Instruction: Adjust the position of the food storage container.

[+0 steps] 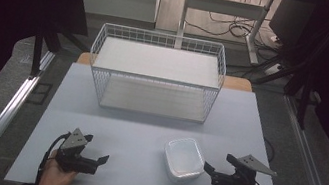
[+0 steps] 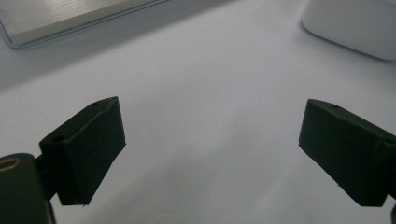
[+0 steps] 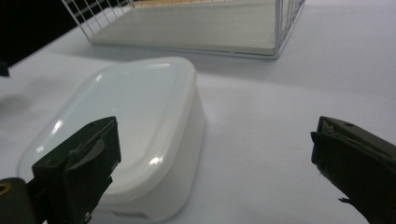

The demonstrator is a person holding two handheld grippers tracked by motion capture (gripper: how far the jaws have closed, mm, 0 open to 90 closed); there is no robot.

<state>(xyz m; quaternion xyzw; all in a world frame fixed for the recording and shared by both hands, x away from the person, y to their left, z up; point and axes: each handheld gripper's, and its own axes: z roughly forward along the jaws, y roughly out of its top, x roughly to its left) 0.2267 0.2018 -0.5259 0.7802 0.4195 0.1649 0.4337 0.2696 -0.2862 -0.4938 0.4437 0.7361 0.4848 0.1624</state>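
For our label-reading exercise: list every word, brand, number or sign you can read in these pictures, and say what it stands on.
None can be read: the white container, the wire basket, the table and both tools, left and right, carry no legible text.

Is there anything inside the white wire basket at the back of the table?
The wire basket holds no loose items; through its mesh a pale flat liner covers the floor. Whatever lies beneath that liner is hidden.

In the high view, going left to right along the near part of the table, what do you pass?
Left black two-jaw tool → translucent white plastic container → right black two-jaw tool.
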